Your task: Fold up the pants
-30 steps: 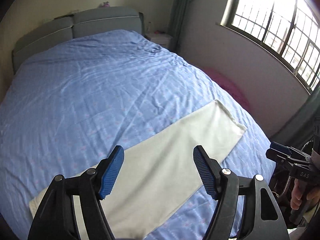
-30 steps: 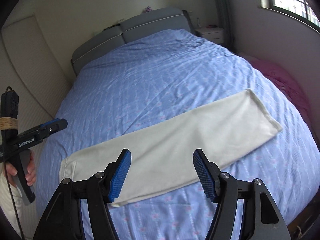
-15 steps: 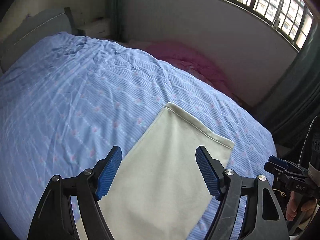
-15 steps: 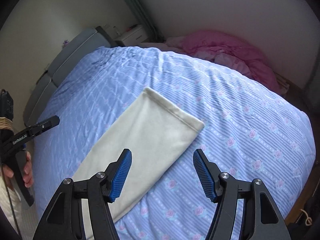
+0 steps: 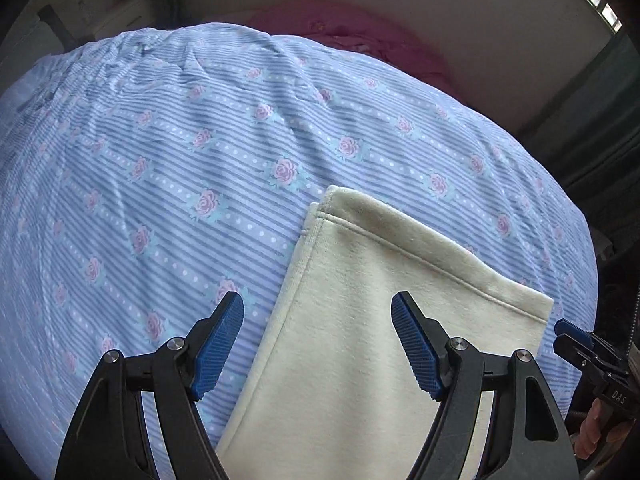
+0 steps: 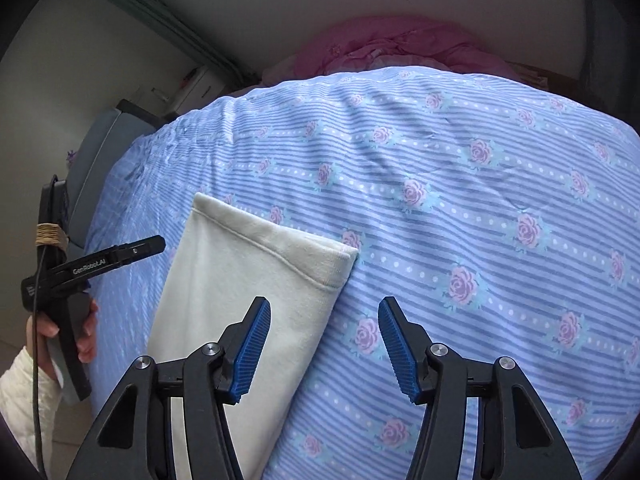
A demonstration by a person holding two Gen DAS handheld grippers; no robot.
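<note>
in the left wrist view the cream-coloured soft fleece pants (image 5: pixel 372 344) lie flat as one long narrow strip on the bed with the blue striped, rose-printed cover (image 5: pixel 168 160), their hemmed leg end pointing toward the far side of the bed and stopping short of its edge. the left gripper (image 5: pixel 318 344) hangs above that end with its blue ribbed pads wide apart and nothing between them; the left hem corner sits ahead of it, a little to its left. the cloth looks light, limp and a bit fluffy, so it should drape rather than hold shape, and the stitched hem corners seem the firmest places to pinch. at the right edge of this view the right gripper shows only in part. beyond the bed's far side a pink crumpled blanket (image 5: pixel 360 36) lies against the wall, well apart from the pants. in the right wrist view the right gripper (image 6: pixel 324 346) is also spread open and empty, hovering over the right hem corner (image 6: pixel 344 256) and the bare cover beside it. the left gripper (image 6: pixel 96 264) shows at the left edge, its tip over the pants' left side; from this side angle i cannot tell its opening. a grey headboard (image 6: pixel 100 148) and a white bedside cabinet (image 6: pixel 196 84) stand far off. nothing lies on the pants or blocks either corner, though the soft cover beneath could get pinched along with the hem.
</note>
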